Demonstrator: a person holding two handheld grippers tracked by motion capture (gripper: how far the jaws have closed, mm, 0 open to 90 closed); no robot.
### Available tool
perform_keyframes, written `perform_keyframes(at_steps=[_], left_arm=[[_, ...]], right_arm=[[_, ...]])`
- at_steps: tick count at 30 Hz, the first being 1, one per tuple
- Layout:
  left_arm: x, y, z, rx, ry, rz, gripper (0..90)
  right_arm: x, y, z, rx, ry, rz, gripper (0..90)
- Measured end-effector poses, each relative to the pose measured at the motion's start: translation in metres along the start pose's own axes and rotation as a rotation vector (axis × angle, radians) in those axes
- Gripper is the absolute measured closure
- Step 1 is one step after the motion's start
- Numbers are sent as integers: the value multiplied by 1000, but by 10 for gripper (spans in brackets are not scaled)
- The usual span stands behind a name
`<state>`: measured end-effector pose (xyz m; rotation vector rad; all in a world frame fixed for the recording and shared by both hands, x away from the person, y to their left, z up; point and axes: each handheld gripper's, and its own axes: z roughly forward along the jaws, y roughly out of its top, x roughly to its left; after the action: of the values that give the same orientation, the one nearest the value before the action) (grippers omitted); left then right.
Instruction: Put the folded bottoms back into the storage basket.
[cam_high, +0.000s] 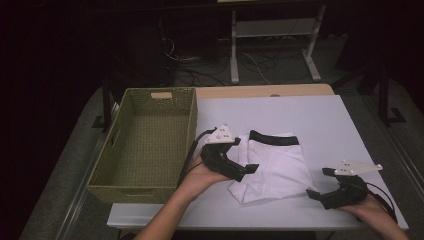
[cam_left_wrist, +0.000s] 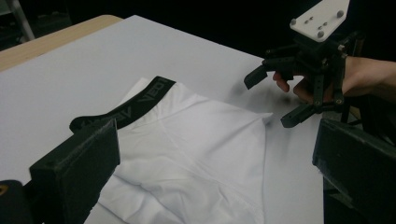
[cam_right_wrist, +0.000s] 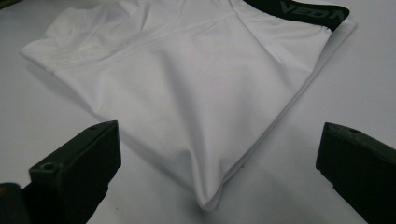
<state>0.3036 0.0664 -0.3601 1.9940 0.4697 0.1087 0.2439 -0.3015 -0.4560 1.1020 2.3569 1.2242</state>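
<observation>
Both grippers' fingers wide: left gripper (cam_high: 239, 156) over the shorts (cam_high: 272, 167), right gripper (cam_high: 325, 182) lower right. Risk: slack fabric bunches (a shallow pinch slips).

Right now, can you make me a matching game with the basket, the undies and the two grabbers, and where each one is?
Things:
1. basket
2. white underwear
3. left gripper
4. right gripper

Places:
A. open, at the garment's left edge
B. folded flat in the middle of the table, black waistband at the far end
C. open, near the table's right front corner, clear of the garment
D. on the table's left side

Pairs: 1-D, 2-B, 3-A, 4-C
</observation>
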Motion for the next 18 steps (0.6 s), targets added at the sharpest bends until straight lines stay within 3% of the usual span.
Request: perform_keyframes(at_steps=[18], left_arm=[[-1, -27, 23, 43, 40, -34, 6]], right_arm=[[1, 0, 0, 5, 5, -2, 2]])
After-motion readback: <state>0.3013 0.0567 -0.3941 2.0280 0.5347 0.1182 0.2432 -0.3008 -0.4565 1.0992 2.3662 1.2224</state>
